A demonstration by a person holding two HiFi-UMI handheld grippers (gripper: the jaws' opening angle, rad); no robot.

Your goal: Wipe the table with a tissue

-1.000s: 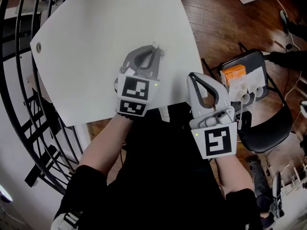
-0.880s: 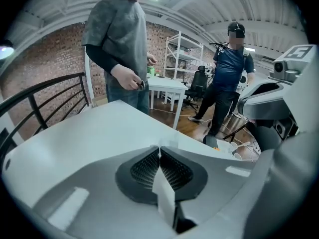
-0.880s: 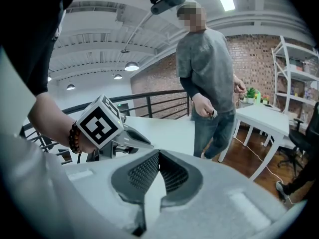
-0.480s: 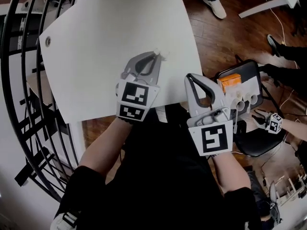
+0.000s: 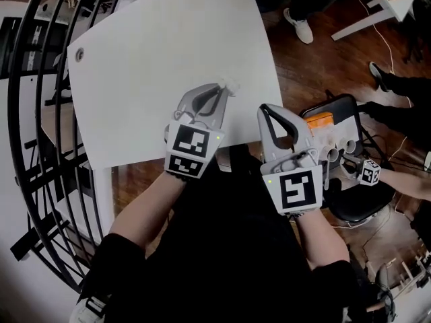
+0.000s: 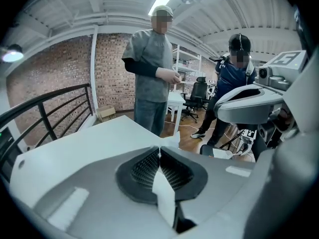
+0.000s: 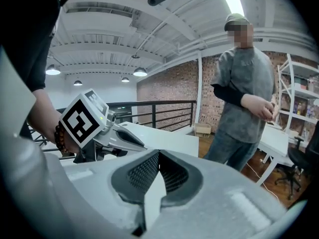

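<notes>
While our left tongs stay pinched on the tissue over the table's near right corner, it has barely shifted; our right tongs hang pressed together, empty, so most wiping remains.

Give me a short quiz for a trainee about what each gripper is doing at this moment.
1. True or false: the left gripper is shut on the tissue.
2. The right gripper holds: A) a tissue, B) an orange box, C) nothing.
3. Fill in: the top of the table is ___ in colour.

Key: 1 true; 2 C, its jaws are together with nothing between them; 3 white.
</notes>
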